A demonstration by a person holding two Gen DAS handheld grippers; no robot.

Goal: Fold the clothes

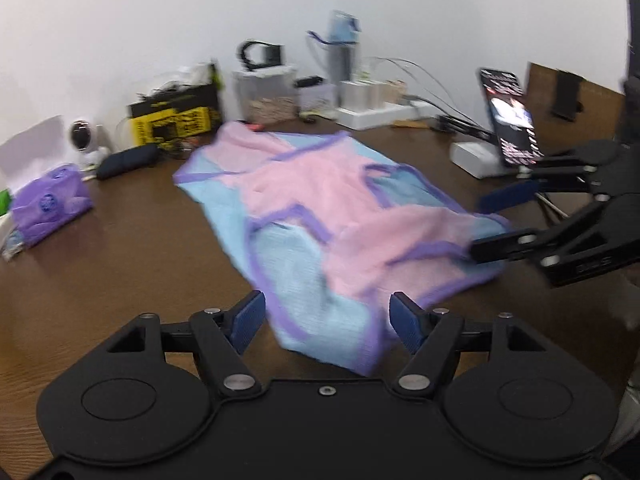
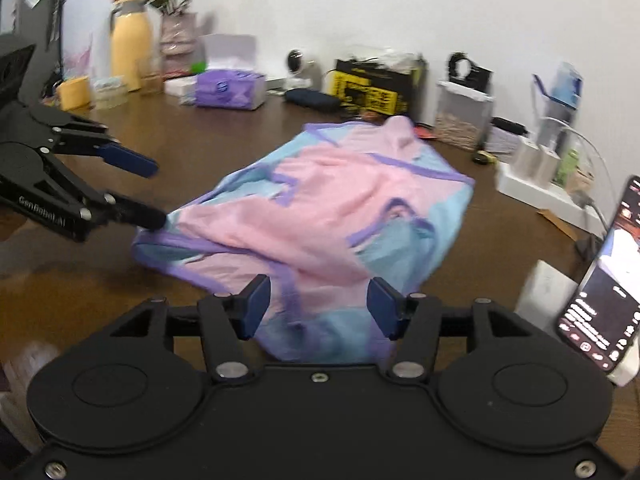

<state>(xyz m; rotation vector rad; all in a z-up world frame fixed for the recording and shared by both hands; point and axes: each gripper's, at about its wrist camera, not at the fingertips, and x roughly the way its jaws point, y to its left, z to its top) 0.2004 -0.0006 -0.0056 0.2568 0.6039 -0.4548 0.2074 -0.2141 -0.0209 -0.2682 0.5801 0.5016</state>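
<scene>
A pink and light-blue garment with purple trim (image 1: 320,216) lies rumpled on the brown table (image 1: 120,260); it also shows in the right wrist view (image 2: 332,216). My left gripper (image 1: 326,320) is open, its jaws on either side of the garment's near corner. My right gripper (image 2: 318,306) is open, its jaws astride another near edge of the garment. Each gripper shows in the other's view: the right one (image 1: 496,220) at the garment's right edge, the left one (image 2: 148,194) at its left corner.
A phone on a white stand (image 1: 512,120) is at the right. A purple tissue pack (image 1: 48,204), a yellow-black box (image 1: 176,116), a small camera (image 1: 82,138), a power strip with cables (image 1: 376,108), bottles and a flower vase (image 2: 176,32) line the back wall.
</scene>
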